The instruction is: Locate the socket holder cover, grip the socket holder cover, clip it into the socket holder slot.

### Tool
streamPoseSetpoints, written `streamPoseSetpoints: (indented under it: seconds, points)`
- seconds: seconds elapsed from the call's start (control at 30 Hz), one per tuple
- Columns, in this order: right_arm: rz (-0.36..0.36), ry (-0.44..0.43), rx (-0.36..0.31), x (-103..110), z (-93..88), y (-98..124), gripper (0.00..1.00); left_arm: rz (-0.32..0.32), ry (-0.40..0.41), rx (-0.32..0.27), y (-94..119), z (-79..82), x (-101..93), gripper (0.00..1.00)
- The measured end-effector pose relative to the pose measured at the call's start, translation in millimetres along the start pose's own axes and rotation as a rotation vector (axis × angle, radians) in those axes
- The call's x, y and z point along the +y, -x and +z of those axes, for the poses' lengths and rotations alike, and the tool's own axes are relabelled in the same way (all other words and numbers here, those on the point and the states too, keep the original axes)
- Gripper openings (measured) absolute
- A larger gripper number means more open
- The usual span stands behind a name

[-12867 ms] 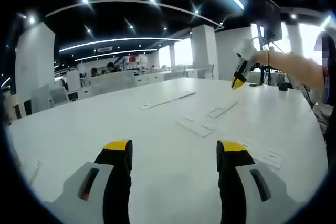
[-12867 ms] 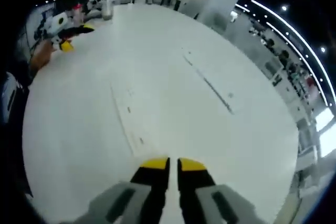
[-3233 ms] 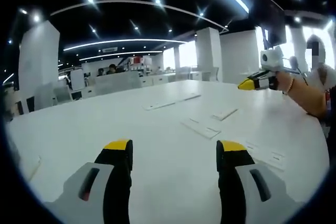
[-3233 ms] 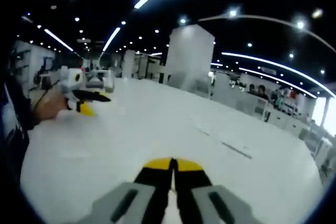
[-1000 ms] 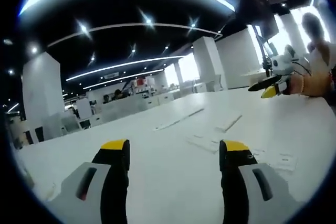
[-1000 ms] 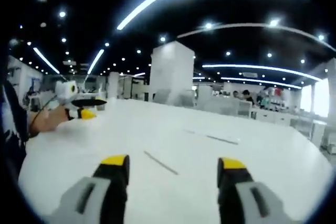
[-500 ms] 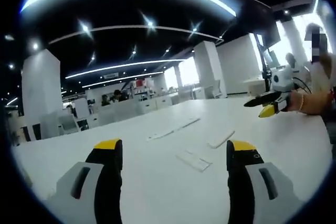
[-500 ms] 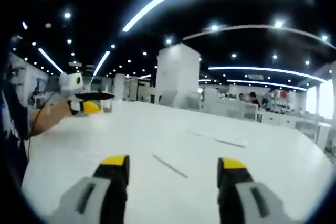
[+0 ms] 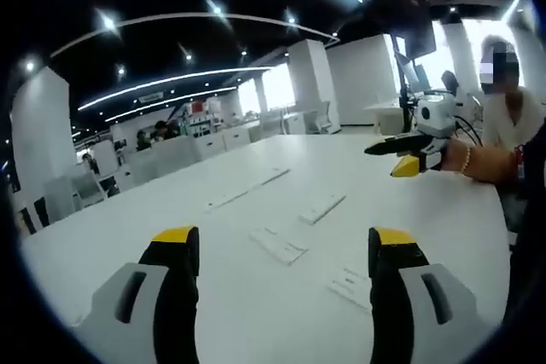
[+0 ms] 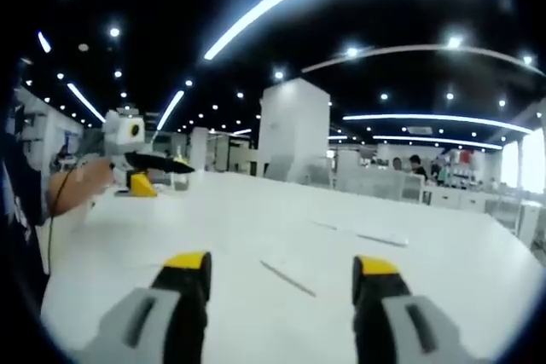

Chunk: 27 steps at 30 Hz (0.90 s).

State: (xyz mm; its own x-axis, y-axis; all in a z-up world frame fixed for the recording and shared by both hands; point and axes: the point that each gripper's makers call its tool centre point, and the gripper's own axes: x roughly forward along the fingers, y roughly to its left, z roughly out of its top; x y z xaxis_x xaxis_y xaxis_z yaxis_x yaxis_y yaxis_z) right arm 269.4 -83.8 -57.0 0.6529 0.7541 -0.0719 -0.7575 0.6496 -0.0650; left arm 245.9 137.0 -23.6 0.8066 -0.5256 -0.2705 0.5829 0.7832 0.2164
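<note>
White desk (image 9: 171, 210) is carrying flat white parts: cover (image 9: 323, 208) lying mid-desk, holder (image 9: 277, 246) just nearer, long strip (image 9: 247, 188) further back. Left gripper (image 9: 281, 249) is hovering w/ jaws wide apart, holding nothing. Right gripper (image 10: 277, 270) is likewise gaping, nothing held, thin strip (image 10: 288, 279) lying between its jaws on desk.

White table (image 9: 153, 210): broad bare surface ahead of both grippers. Obstacles: flat white strips (image 9: 275, 245) lying scattered mid-table; the right gripper (image 9: 401, 156) is held above the far edge.
</note>
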Motion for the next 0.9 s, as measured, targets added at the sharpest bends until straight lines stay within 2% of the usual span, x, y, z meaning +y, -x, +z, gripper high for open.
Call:
streamPoseSetpoints:
  seconds: [0.1,0.23,0.37,0.47,0.6,0.67,0.9]
  points:
    - [-0.003,0.006,0.002,1.8,-1.0,-0.7,0.67,-0.024,-0.042,0.082,-2.1,-1.8,-4.1,0.78]
    - [-0.003,0.011,0.019,1.7,-6.5,-2.9,0.67,-0.053,-0.036,0.142,-6.2,-7.0,-13.9,0.77]
    - [-0.009,0.031,0.05,3.5,-16.0,-6.3,0.67,-0.086,-0.026,0.26,-9.0,-23.5,-25.6,0.8]
    - [-0.009,0.035,0.058,5.2,-18.3,-6.4,0.67,-0.082,-0.037,0.338,-12.0,-31.5,-27.4,0.82]
    - [-0.008,0.042,0.057,6.8,-17.9,-5.8,0.67,-0.071,-0.033,0.396,-17.6,-35.4,-30.6,0.81]
    - [-0.009,0.045,0.057,6.3,-17.8,-5.7,0.67,-0.067,-0.035,0.444,-18.1,-39.3,-32.1,0.79]
    - [-0.012,0.048,0.062,5.2,-18.2,-5.6,0.67,-0.066,-0.046,0.516,-26.1,-39.3,-40.5,0.74]
